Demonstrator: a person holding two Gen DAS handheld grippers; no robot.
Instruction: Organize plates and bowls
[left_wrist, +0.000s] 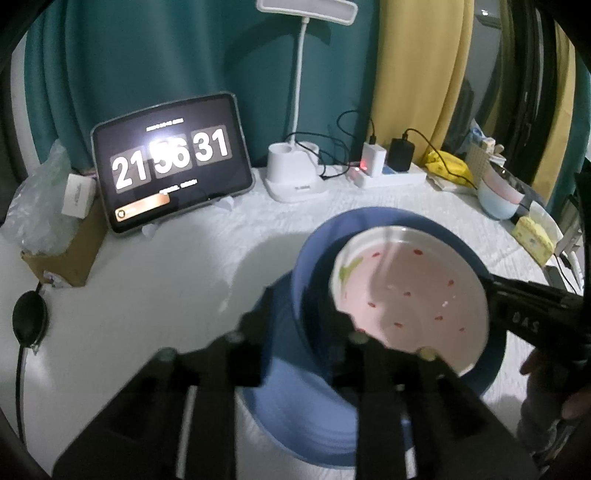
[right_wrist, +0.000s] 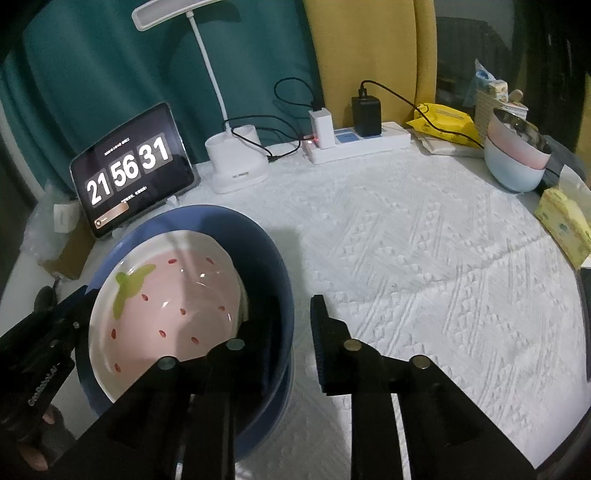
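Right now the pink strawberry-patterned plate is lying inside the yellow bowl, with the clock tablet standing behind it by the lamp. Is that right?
Not quite: the bowl is blue, not yellow, as the right wrist view shows plainly. The rest holds: the pink strawberry-patterned plate lies tilted inside it, and the clock tablet stands behind, beside the white lamp.

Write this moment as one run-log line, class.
strawberry dish: inside blue bowl | left gripper: open, astride rim | right gripper: open, astride rim
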